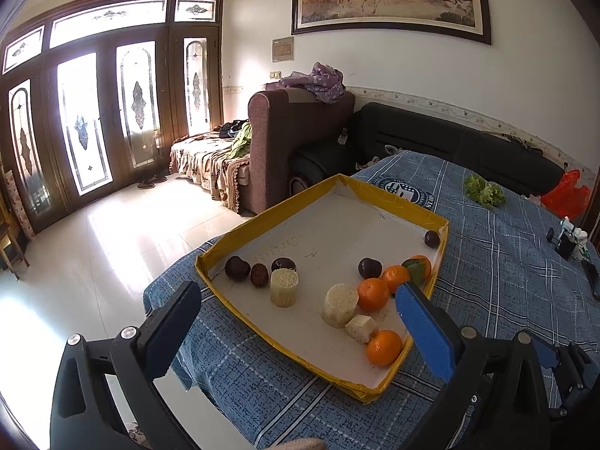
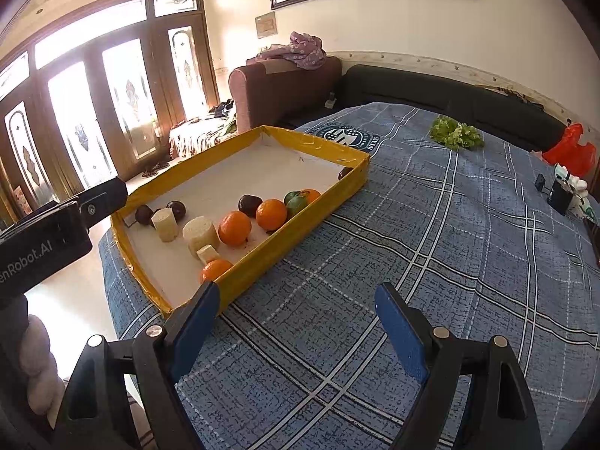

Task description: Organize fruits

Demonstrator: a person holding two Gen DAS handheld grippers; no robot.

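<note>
A yellow-rimmed cardboard tray (image 1: 240,229) (image 2: 337,183) lies on the blue plaid tablecloth. In it are several oranges (image 1: 372,294) (image 2: 234,227), one with green leaves (image 1: 417,267), several dark plums (image 1: 237,268) (image 2: 250,204), and pale cylindrical pieces (image 1: 284,287) (image 2: 200,233). One orange (image 1: 384,347) (image 2: 216,269) sits at the tray's near corner. My left gripper (image 1: 296,307) is open and empty above the tray's near edge. My right gripper (image 2: 298,302) is open and empty over the cloth, right of the tray.
A bunch of green lettuce (image 1: 484,192) (image 2: 455,133) lies on the far side of the table. A red plastic bag (image 2: 570,150) and a small black and white device (image 2: 564,191) sit at the right edge. Sofas stand behind the table.
</note>
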